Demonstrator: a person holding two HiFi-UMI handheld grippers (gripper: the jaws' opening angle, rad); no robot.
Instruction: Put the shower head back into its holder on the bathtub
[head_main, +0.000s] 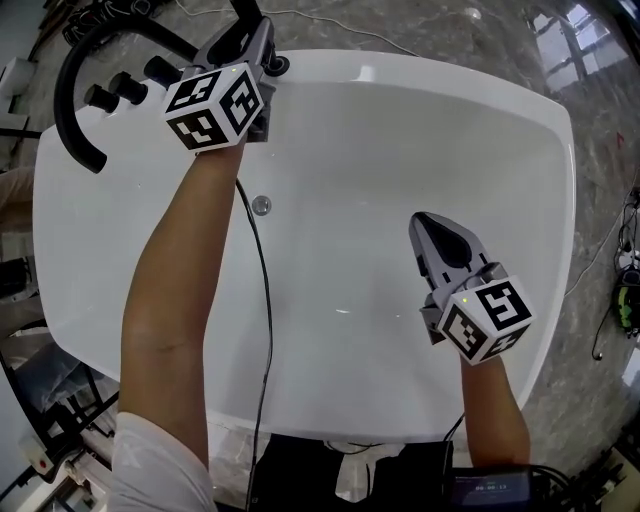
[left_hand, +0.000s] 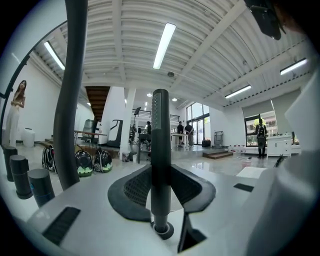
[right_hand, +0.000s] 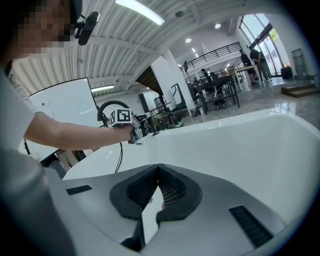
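Observation:
A black stick-shaped shower head (left_hand: 160, 150) stands upright between the jaws of my left gripper (left_hand: 161, 172), which is shut on it. Its lower end sits in the round holder (left_hand: 163, 230) on the white tub's deck. In the head view the left gripper (head_main: 262, 38) is at the tub's far left corner, with the holder (head_main: 275, 66) just beside its jaws and the shower head (head_main: 245, 12) sticking out past them. My right gripper (head_main: 421, 222) hangs over the inside of the tub at the right. Its tips (right_hand: 159, 167) are together, with nothing between them.
A curved black faucet (head_main: 70, 110) and three black knobs (head_main: 128, 87) stand on the deck left of the holder. The white bathtub (head_main: 400, 65) has a round metal fitting (head_main: 261, 205) on its inner wall. A thin black cable (head_main: 262, 330) trails from the left gripper.

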